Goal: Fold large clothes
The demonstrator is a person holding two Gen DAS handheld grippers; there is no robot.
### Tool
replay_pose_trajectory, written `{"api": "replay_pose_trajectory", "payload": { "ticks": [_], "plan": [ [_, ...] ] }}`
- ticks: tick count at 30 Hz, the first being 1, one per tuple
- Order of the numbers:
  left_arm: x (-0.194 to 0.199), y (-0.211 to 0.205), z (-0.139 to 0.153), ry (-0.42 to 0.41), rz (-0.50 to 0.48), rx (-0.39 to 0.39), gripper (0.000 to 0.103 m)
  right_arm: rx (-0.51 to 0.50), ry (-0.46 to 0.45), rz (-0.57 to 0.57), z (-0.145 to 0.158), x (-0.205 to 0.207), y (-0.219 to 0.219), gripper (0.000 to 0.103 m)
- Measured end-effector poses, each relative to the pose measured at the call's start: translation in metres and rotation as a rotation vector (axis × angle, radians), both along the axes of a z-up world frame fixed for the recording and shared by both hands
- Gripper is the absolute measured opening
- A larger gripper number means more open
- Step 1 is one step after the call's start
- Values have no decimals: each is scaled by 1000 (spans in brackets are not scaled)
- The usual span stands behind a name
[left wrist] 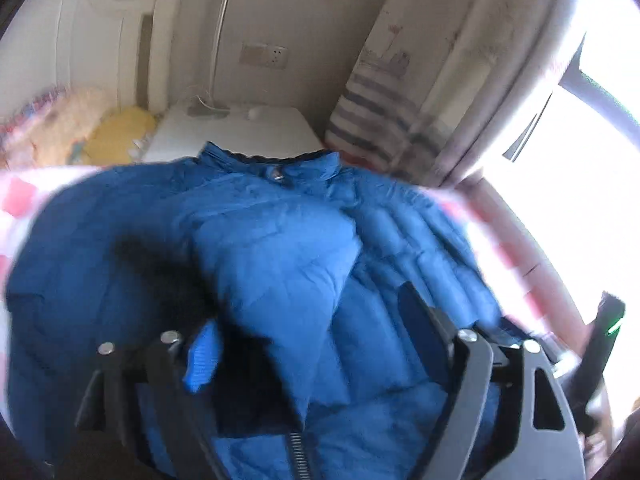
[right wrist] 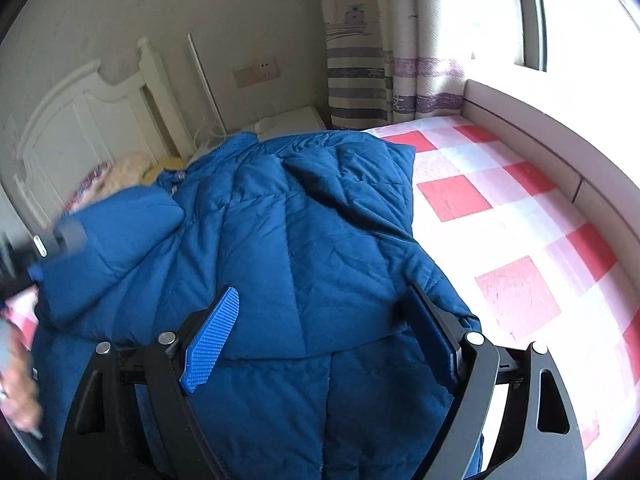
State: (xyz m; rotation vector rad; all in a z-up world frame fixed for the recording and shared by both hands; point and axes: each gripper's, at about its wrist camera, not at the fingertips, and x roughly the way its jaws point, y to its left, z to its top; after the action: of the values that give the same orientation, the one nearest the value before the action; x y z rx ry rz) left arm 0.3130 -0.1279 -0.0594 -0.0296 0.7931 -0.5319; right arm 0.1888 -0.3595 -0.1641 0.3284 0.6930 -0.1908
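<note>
A blue quilted puffer jacket (right wrist: 304,240) lies on the red-and-white checked bed sheet (right wrist: 500,208), collar toward the headboard. In the left wrist view the jacket (left wrist: 280,248) fills the frame, and a fold of it, likely a sleeve, drapes between the fingers of my left gripper (left wrist: 312,344), whose jaws stand wide apart. My right gripper (right wrist: 320,336) is open and empty, hovering just above the jacket's lower body. The left gripper (right wrist: 44,248) shows blurred at the left edge of the right wrist view, at the sleeve end.
A white headboard (right wrist: 92,120) and pillows (right wrist: 124,172) lie at the far left. A white nightstand (left wrist: 240,132) stands behind the collar. Striped curtains (right wrist: 360,80) and a bright window (right wrist: 580,8) are at the right, with a padded bed rail (right wrist: 560,136).
</note>
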Motion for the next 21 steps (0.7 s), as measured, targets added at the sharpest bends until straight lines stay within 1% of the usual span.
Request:
{"api": "replay_pose_trajectory", "payload": {
  "ticks": [2,3,4,5,7,8,9,10,12,13,14,15,16,18,19,21],
  "plan": [
    [-12,5,11,-42,-27,-1,81,25,-10,-1,-1,-1,-4,82],
    [-17,20,18,-70,-18,-10,86,30,-10,0,-1,-1,-5,81],
    [-27,40,35,-124,18,-32,96,30,-11,0,-1,-1,-5,82],
    [-35,56,46,-171,56,-48,100,30,-12,0,-1,-1,-5,82],
    [-51,99,59,-245,158,-68,101,31,-15,0,0,-1,-4,82],
    [-50,120,61,-243,210,-63,101,32,-15,0,0,0,-5,82],
    [-47,138,57,-225,262,-54,101,31,-15,0,-1,0,-5,82],
    [-43,162,46,-174,334,-33,100,30,-14,-1,-1,0,-5,82],
    [-40,184,36,-104,389,7,100,24,-12,-1,0,0,-5,82],
    [-37,191,25,-67,407,47,100,22,-11,-1,-1,0,-5,82],
    [-30,192,15,-35,416,105,100,18,-8,-2,-1,1,-5,82],
    [-21,189,5,-1,421,180,100,13,-5,-3,-1,1,-4,82],
    [-16,189,-1,16,426,215,100,8,-1,-4,-1,1,-3,82],
    [-7,188,-13,36,431,252,100,-10,10,-6,-1,2,0,82],
    [2,185,-21,47,446,291,99,-20,16,-8,-1,3,2,82],
    [14,184,-33,55,469,323,99,-41,29,-11,-1,4,4,81]
  ]
}}
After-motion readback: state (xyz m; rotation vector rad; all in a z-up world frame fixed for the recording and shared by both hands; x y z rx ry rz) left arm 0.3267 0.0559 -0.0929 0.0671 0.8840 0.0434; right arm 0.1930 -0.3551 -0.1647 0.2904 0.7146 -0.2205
